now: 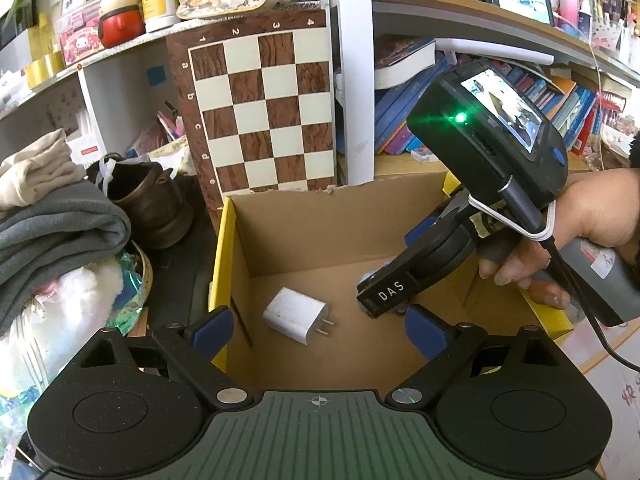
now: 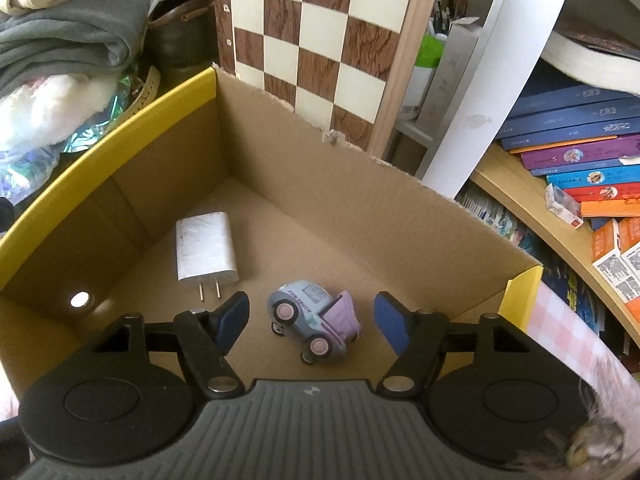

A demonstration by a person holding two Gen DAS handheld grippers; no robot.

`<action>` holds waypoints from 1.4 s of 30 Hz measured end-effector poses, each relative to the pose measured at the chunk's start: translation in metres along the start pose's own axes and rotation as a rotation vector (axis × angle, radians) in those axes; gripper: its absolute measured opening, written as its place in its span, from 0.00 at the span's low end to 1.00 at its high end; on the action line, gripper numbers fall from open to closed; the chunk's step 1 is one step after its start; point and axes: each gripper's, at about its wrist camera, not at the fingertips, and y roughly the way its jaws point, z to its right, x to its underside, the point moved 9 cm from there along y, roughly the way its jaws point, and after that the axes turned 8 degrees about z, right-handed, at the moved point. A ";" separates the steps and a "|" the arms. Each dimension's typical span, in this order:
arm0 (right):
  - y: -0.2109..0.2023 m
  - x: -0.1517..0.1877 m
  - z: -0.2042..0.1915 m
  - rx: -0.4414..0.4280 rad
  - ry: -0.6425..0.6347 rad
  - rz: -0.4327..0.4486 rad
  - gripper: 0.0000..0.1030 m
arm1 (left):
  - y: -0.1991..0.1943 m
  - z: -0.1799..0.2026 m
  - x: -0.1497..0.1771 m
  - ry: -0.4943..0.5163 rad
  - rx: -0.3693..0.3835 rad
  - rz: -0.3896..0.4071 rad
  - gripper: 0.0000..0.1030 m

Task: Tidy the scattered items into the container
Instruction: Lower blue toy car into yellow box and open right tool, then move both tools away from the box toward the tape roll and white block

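An open cardboard box with yellow rim edges holds a white plug charger lying flat, prongs toward the camera. A small pastel blue and purple toy truck lies on its side on the box floor. My right gripper hangs open just above the truck, its blue pads on either side and apart from it. My left gripper is open over the box's near edge, holding nothing. In the left wrist view the right gripper's body, held by a hand, reaches down into the box and hides most of the truck.
A chessboard leans upright behind the box. Folded grey and beige cloth, a brown shoe and a white plush sit left of it. Shelves of books crowd the right side.
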 end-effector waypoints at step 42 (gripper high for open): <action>-0.155 0.030 -0.006 0.111 0.174 0.281 0.84 | -0.050 0.008 -0.004 0.017 -0.009 0.076 0.97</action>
